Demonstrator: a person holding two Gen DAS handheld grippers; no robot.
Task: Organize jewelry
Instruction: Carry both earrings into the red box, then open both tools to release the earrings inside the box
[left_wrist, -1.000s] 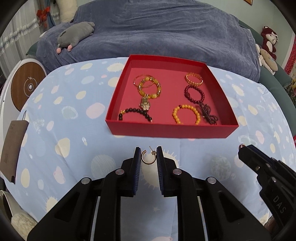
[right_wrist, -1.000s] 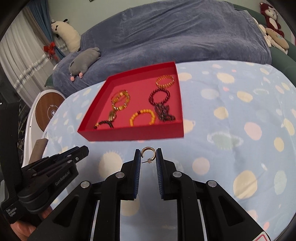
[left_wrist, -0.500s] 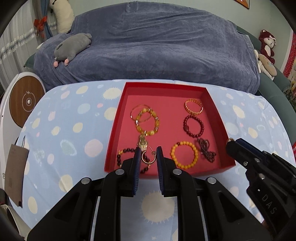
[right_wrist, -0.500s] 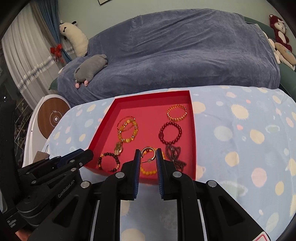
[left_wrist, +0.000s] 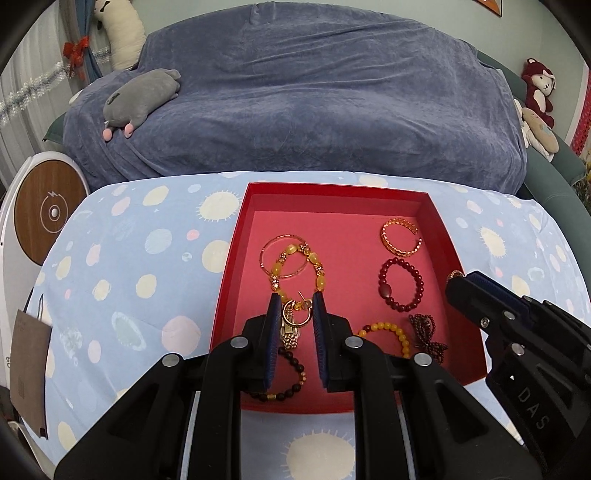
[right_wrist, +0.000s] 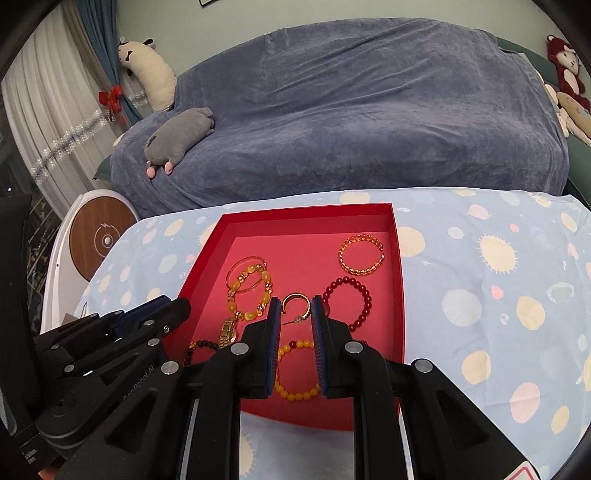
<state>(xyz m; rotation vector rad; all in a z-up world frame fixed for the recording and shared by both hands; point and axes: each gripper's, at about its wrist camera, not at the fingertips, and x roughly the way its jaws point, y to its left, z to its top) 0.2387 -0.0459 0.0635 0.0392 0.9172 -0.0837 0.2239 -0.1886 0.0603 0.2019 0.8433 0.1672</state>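
Each hand-held gripper, left (left_wrist: 294, 314) and right (right_wrist: 294, 314), pinched a gold hoop earring (left_wrist: 295, 316) above the red tray (left_wrist: 236, 266).

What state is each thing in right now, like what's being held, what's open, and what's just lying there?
left gripper: shut on a gold hoop earring, above the box.
right gripper: shut on a second gold hoop earring, above the box.
red box: open, no lid on it.
gold chain bracelet: lying flat in the box.
dark red bead bracelet: lying flat in the box.
yellow bead bracelet: lying flat in the box, partly hidden.
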